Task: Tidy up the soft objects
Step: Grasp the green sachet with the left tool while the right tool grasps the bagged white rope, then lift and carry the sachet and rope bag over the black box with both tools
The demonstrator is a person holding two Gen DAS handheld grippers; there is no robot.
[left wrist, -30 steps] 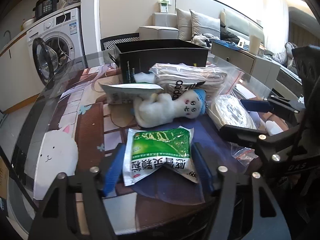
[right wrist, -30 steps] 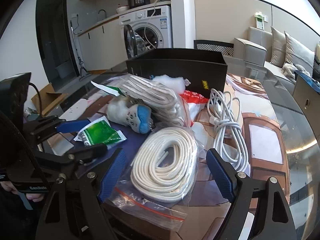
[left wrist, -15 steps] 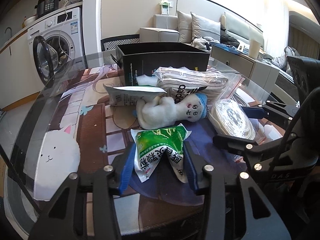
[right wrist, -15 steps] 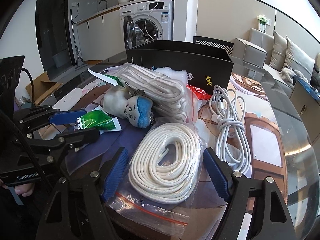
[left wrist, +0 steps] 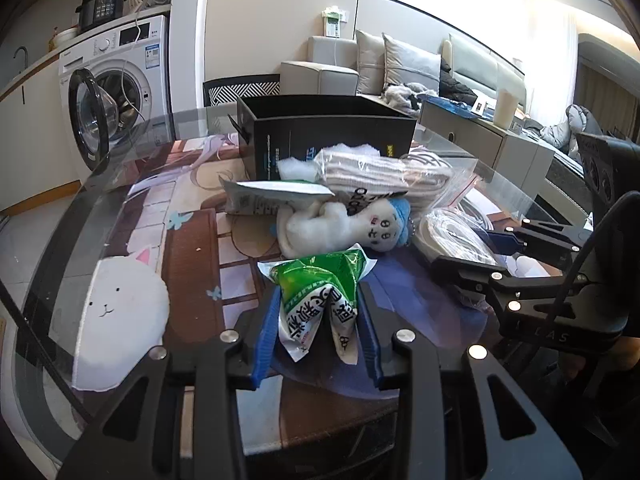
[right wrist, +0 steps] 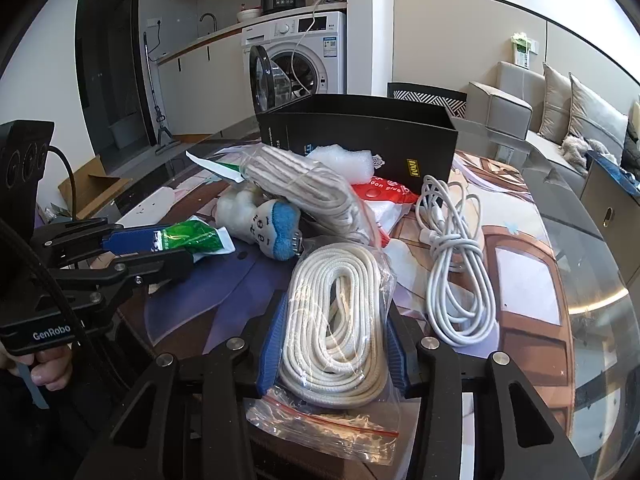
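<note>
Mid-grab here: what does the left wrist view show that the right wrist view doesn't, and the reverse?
Only the left wrist view shows the white cat print on the mat.

Only the right wrist view shows the loose white cable and red packet.

Both show the black box, plush toy, left gripper squeezing the green packet, and right gripper pinching the bagged rope.

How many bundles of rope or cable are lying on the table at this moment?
2. The bagged white rope coil sits between the right tongs. The loose white cable bundle lies on the table to its right. Others may be hidden under the pile.
</note>
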